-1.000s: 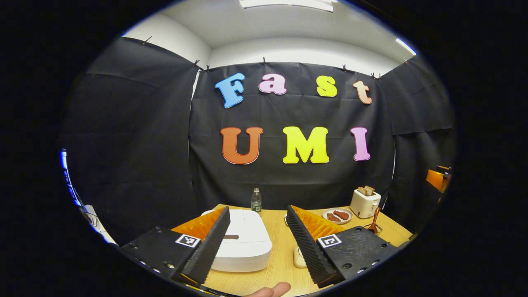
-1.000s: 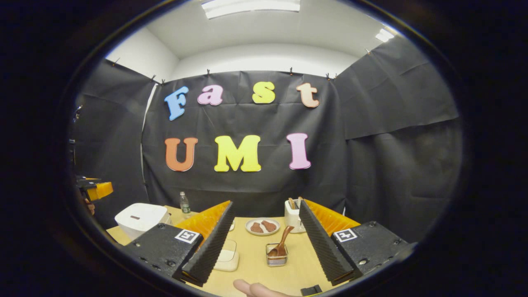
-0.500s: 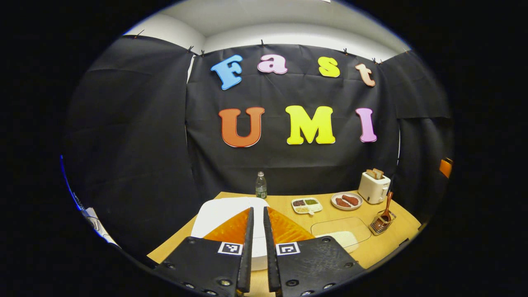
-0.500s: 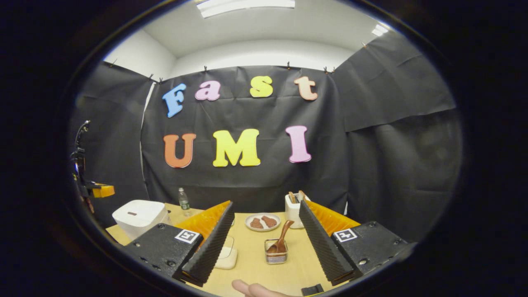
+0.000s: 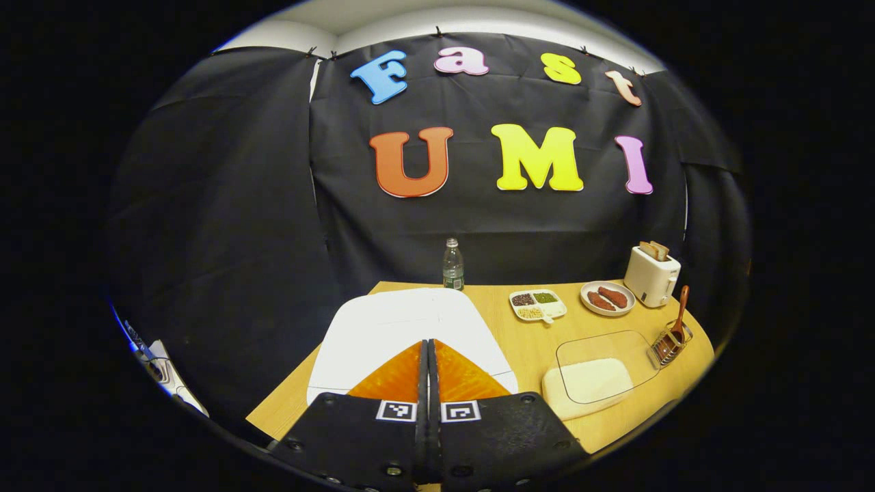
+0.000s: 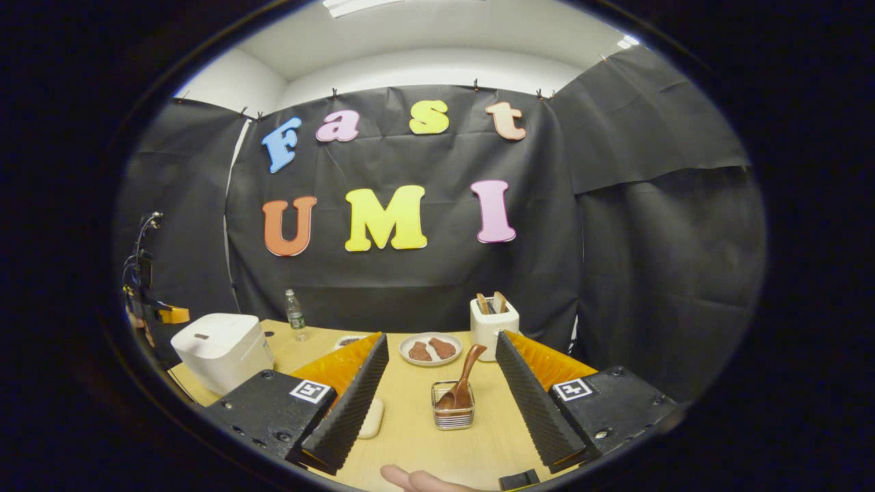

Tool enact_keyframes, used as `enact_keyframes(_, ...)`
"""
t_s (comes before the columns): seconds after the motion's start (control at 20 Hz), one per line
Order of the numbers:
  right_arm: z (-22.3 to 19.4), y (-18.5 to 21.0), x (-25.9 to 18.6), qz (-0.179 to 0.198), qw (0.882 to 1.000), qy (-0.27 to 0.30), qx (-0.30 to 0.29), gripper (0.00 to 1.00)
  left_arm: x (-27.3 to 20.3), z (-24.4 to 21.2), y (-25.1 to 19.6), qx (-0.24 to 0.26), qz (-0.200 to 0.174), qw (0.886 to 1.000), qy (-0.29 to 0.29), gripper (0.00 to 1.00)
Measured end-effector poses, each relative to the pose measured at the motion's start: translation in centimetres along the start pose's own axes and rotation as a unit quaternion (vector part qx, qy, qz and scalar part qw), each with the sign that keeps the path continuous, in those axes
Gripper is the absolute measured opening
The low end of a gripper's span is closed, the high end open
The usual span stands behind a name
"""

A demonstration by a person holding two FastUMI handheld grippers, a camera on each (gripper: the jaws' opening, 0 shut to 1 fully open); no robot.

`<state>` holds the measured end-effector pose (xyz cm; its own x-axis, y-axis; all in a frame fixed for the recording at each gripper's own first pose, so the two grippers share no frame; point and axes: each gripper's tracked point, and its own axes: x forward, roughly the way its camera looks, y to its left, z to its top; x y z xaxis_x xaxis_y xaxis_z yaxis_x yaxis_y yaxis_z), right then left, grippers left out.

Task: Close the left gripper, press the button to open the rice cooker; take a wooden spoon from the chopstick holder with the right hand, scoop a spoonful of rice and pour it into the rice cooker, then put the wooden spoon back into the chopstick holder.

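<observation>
Left claw point(image 5: 428, 355): the two fingers are pressed together with no gap and nothing between them. The tips sit over the near part of the lid of the white rice cooker point(image 5: 396, 324); contact with the lid or its button cannot be told from the left gripper view. The cooker lid is down. The cooker stands at the left side of the wooden worktop point(image 5: 519, 338).

Right of the cooker, a clear container of white rice point(image 5: 591, 379) lies on the worktop. Just beyond its far right corner stands the wire chopstick holder point(image 5: 668, 345), with the wooden spoon point(image 5: 681, 311) leaning upright in it. Farther back sit a divided dish of grains point(image 5: 538, 305), a plate point(image 5: 607, 298) with two brown pieces of food, and a white toaster point(image 5: 651, 273) with bread in its slots. A plastic bottle point(image 5: 452, 265) stands behind the cooker, near the cloth wall.

Right claw point(image 6: 441, 372): the fingers are spread wide and hold nothing. In the right gripper view the chopstick holder point(image 6: 452, 413) stands between them and ahead of them, apart from both, with the wooden spoon point(image 6: 465, 383) in it, bowl down and handle tilted up to the right. The rice cooker point(image 6: 222, 352) appears well to the left. A fingertip point(image 6: 410, 478) of the person shows at the bottom edge.
</observation>
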<state>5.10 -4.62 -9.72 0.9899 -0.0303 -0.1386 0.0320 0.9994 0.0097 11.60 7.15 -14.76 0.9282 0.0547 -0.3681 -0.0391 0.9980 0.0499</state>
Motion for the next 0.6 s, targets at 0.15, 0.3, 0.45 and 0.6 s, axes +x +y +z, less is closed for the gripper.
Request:
enact_keyframes(0.15,-1.4,-0.7,1.3,-0.003,1.0,0.014,0.003,1.0,1.6,-1.6,0.5,-0.003,0.009,1.0,0.03,0.0)
enact_keyframes(0.3,-2.5,-1.3,2.3,-0.004,1.0,0.025,0.013,1.0,2.7,-3.1,1.0,-0.004,0.016,0.998,0.052,0.0)
enact_keyframes(0.45,-3.2,-2.0,2.8,-0.004,1.0,0.027,0.015,1.0,3.2,-4.6,1.0,-0.012,0.019,0.997,0.077,0.0)
enact_keyframes(0.6,-3.4,-2.8,3.0,-0.01,1.0,0.022,0.01,1.0,3.3,-4.7,1.1,-0.008,0.024,0.997,0.075,0.0)
